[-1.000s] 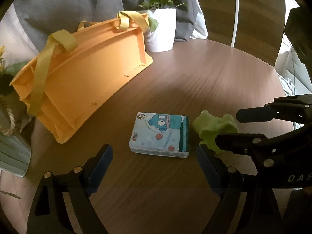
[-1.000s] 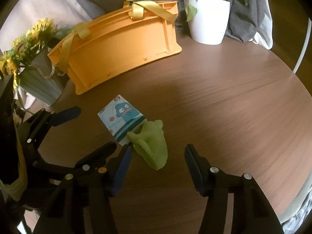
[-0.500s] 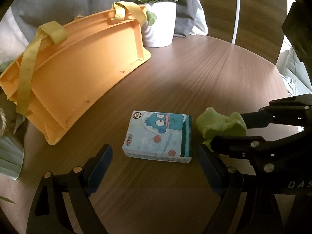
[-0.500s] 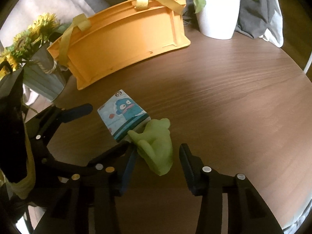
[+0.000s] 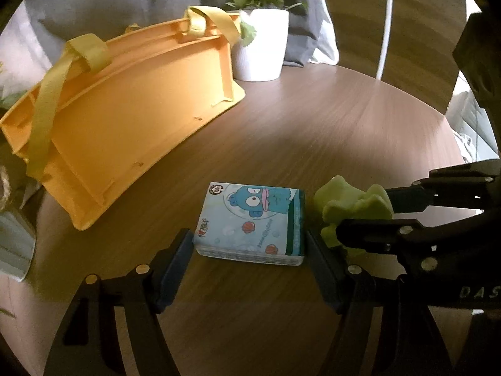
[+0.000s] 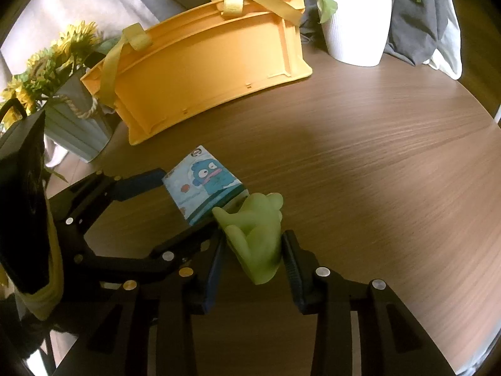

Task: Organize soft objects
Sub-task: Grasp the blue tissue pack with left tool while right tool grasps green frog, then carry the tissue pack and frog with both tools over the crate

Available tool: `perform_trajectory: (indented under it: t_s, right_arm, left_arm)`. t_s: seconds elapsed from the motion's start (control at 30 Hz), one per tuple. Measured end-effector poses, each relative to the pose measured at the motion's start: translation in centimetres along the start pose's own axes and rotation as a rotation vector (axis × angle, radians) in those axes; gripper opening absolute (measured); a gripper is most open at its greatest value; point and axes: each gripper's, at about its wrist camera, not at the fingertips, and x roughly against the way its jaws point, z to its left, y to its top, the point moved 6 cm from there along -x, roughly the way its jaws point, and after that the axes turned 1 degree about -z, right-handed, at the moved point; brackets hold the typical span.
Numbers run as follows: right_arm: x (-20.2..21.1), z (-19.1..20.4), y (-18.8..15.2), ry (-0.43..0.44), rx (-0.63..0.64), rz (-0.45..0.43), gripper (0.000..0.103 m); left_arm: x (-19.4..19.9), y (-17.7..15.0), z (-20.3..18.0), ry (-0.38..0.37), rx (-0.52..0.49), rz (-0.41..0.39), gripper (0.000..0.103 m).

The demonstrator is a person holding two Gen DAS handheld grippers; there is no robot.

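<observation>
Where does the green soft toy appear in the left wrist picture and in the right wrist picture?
Left wrist view: the green soft toy sits at the right, beside the tissue pack, partly behind the right gripper.
Right wrist view: the toy is low in the centre, between the right gripper fingers.
Shared landmark: the orange basket.

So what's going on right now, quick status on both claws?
Left gripper open, straddling tissue pack. Right gripper closing around green soft toy, contact unclear. Orange basket beyond, path unobstructed.
</observation>
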Motion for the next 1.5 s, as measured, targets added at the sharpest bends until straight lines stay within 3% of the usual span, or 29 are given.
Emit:
perform_trajectory:
  t_s: [0.4,0.9,1.5]
  right_arm:
    - [1.0,-1.3,0.8,0.027,0.02,-0.028,0.037]
    - [4.3,-1.3,3.6,0.115,0.116,-0.104,0.037]
    - [9.3,0.1,8.9,0.227,0.192,-0.26,0.037]
  left_arm:
    - [2.5,0.2,0.3,0.127,0.158,-0.032,0.071]
    - [8.4,2.6,1.1,0.301,0.39,-0.147,0.071]
    - [14.6,7.0,1.5,0.473,0.475,-0.285,0.071]
